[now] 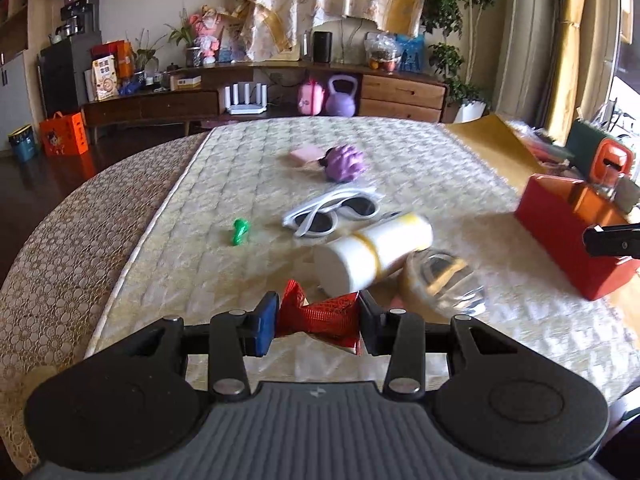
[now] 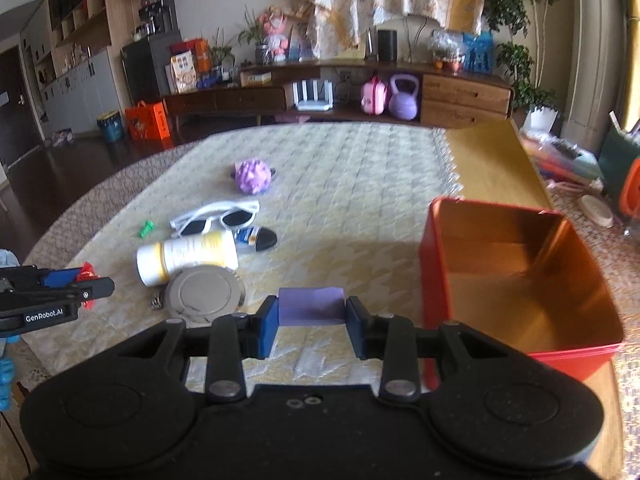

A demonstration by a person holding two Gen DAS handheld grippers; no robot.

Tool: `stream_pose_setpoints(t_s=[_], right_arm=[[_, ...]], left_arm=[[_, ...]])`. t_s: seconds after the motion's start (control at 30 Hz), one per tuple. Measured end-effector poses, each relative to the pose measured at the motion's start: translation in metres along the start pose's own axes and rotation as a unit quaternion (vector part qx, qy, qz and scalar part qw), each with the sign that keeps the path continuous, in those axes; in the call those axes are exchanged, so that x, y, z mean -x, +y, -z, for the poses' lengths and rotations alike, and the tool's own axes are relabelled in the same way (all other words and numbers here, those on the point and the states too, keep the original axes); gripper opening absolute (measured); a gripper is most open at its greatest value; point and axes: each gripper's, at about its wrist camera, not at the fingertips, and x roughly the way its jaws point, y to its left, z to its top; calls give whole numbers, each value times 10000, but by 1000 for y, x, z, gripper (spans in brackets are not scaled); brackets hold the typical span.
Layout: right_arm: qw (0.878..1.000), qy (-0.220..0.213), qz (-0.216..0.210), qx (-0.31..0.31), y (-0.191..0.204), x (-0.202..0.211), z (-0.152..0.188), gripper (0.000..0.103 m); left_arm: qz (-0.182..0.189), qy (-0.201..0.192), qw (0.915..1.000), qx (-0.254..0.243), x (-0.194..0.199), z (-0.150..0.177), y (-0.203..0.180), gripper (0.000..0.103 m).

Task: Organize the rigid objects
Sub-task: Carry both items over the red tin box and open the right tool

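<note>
My left gripper [image 1: 318, 322] is shut on a shiny red foil-wrapped piece [image 1: 320, 318], held above the patterned tablecloth [image 1: 200, 280]. My right gripper [image 2: 311, 318] is shut on a flat purple block [image 2: 311, 306], just left of the open red box [image 2: 520, 276], whose copper-coloured inside holds nothing I can see. On the cloth lie a white and yellow bottle [image 2: 188, 258], white sunglasses [image 2: 218, 218], a purple spiky toy [image 2: 253, 176], a small green piece [image 2: 146, 229], a round lidded container [image 2: 205, 296] and a pink block [image 1: 306, 156].
A dark blue-labelled tube [image 2: 256, 238] lies behind the bottle. The left gripper [image 2: 86, 282] shows at the left edge of the right wrist view. Clutter and an orange item [image 1: 610, 162] stand past the red box [image 1: 572, 240]. A sideboard [image 2: 340, 92] lines the far wall.
</note>
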Motion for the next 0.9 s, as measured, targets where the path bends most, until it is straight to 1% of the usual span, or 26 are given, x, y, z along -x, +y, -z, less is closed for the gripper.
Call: stream_pose_setpoints(t_s=[0.2,0.37,0.57,0.8,0.9], right_arm=[[9998,-158,79,-8,-15,26,-5,35],[9995,-244,194,-89,-34,39,-9,35],[9990,-288,318,-131,-62,46,-12,35],[9984,-305,403,-243,-96,45,-9,35],[9982,-280,438,-288,-110,41,-6,35]], left_arm=[[216,-146,9994,-205,19,-21,-30,41],[452,-217,9981,-351,21,-41,-61,41],[784,-189,9952,-557,13,-62,-104,41],[1088,-44,9911,-772,-9,-79,-160,41],[1135,31,9897,-874,-22,-83,-184,41]])
